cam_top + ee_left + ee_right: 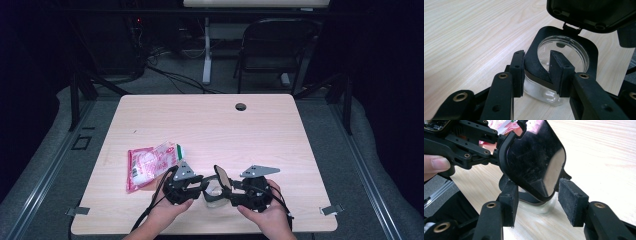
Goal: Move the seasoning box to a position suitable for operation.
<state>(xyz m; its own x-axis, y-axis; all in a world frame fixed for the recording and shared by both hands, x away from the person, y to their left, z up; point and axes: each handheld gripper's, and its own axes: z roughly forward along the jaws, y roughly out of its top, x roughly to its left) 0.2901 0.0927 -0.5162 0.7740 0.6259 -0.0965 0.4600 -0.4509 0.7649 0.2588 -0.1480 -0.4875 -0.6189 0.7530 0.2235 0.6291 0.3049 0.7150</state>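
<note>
A small clear jar (pixel 214 195) with a black square collar (pixel 591 56) stands near the table's front edge, between both grippers. Its black flip lid (pixel 534 157) is hinged open and stands upright. My left gripper (pixel 537 63) is shut on the collar's near wall, one pad outside and one inside the round opening. My right gripper (pixel 539 192) is open around the lid's lower end and the jar's glass (pixel 541 207). Its left pad is close against the lid and the right pad (pixel 571 197) stands apart.
A red-and-white plastic packet (pixel 150 164) lies on the light wooden table (pixel 210 125), just left of the left gripper (pixel 200 187). A cable hole (pixel 241 106) sits at the table's far edge. A dark chair (pixel 272 50) stands beyond.
</note>
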